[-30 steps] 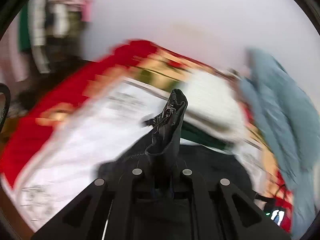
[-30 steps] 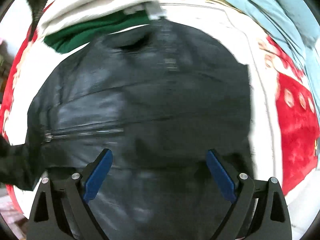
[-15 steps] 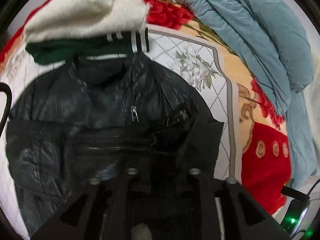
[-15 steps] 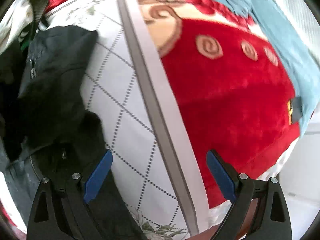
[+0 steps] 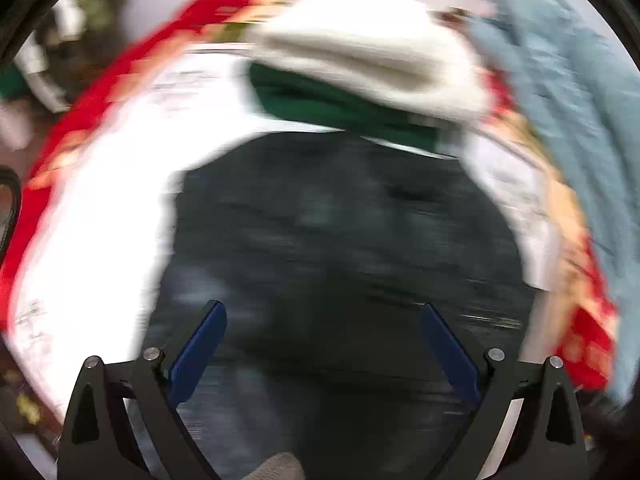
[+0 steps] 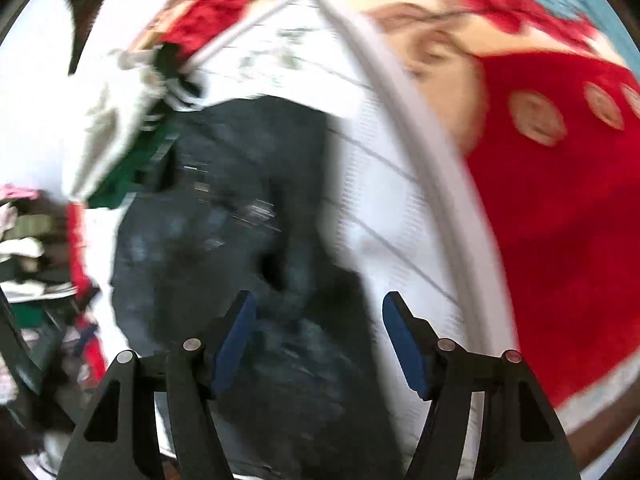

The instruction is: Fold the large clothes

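- The black leather jacket (image 5: 340, 240) lies spread on the bed's patterned blanket (image 6: 560, 220), filling the middle of the left wrist view; both views are smeared by motion, so its zips and seams cannot be read.
- In the right wrist view the jacket (image 6: 208, 248) sits from the centre toward 9 o'clock, its edge meeting the white quilted panel of the blanket.
- The left gripper (image 5: 322, 312) hangs over the jacket with its jaws wide apart and nothing between them.
- The right gripper (image 6: 316, 304) has its jaws part open, also empty, poised just over the jacket's edge.
- The step in hand looks like picking the next grasp for a fold; it likely goes best if each gripper takes a single layer at an outer edge, not a bunched handful.
- Stiff leather probably creases poorly, so a slow, even lift from both sides should help.
- At 12 o'clock a folded cream garment (image 5: 368, 52) rests on a green one (image 5: 340, 104), just beyond the jacket; the fold should stay short of them.
- A pale blue quilt (image 5: 568, 100) lies at 2 o'clock.
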The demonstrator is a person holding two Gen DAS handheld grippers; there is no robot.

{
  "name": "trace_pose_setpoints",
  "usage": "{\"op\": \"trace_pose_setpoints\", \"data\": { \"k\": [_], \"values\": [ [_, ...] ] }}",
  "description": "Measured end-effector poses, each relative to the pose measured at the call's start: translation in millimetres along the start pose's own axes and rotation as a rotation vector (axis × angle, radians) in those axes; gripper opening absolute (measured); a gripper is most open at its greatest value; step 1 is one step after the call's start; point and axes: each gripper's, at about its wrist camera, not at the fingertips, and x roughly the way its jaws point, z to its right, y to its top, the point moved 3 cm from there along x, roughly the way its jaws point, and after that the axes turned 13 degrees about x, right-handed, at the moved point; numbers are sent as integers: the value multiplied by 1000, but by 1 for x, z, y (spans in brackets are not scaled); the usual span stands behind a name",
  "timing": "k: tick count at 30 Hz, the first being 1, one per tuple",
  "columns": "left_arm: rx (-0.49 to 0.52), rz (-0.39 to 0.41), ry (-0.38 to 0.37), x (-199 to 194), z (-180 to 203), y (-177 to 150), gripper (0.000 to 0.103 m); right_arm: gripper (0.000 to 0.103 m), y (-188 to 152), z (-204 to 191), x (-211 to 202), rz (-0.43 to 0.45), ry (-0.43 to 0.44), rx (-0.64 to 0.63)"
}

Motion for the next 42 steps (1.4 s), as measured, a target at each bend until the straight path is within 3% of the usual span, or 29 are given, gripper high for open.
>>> {"op": "trace_pose_setpoints", "data": {
  "k": [3, 7, 9, 10, 11, 12, 14, 18, 22, 25, 29, 33, 34, 35, 37, 39, 42],
  "values": [
    [-10, -16, 156, 12, -41, -10, 99, 68, 12, -32, 31, -49, 52, -33],
    [-40, -73, 276, 45, -83, -17, 99, 68, 20, -53, 102, -154, -124, -92],
    [-66, -92, 288, 55, -97, -17, 99, 51, 20, -58, 116, -139, -187, -118],
    [-78, -96, 294, 56, -103, -17, 99, 31, 18, -59, 116, -106, -254, -144],
    [-93, -97, 293, 57, -107, -14, 99, 18, 16, -61, 109, -69, -263, -159],
    [-109, -93, 291, 57, -112, -12, 99, 15, 14, -62, 101, -40, -264, -165],
    [-131, -84, 288, 55, -119, -9, 99, 0, 11, -61, 83, 5, -256, -155],
    [-111, -81, 296, 65, -122, 1, 99, 1, 4, -65, 42, 128, -277, -150],
    [-52, -148, 321, 107, -123, 3, 101, 1, 6, -65, 59, 134, -358, -145],
    [-26, -166, 284, 136, -125, 2, 103, 1, 13, -57, 88, 90, -424, -153],
    [-44, -154, 246, 137, -129, 2, 103, 2, 19, -58, 119, 26, -488, -208],
    [-56, -167, 277, 116, -128, 1, 103, 4, 23, -66, 103, -60, -466, -260],
    [-57, -161, 289, 108, -126, 2, 103, 11, 23, -66, 92, -72, -427, -270],
    [-54, -146, 298, 96, -121, 0, 103, 28, 22, -65, 82, -78, -390, -274],
    [-38, -120, 335, 76, -108, -4, 103, 49, 17, -59, 61, -79, -338, -288],
    [-26, -98, 379, 59, -93, -11, 103, 49, 10, -51, 51, -98, -326, -340],
    [-1, -96, 452, 37, -61, -28, 103, 49, -11, -37, 61, -208, -340, -454]
  ]
}}
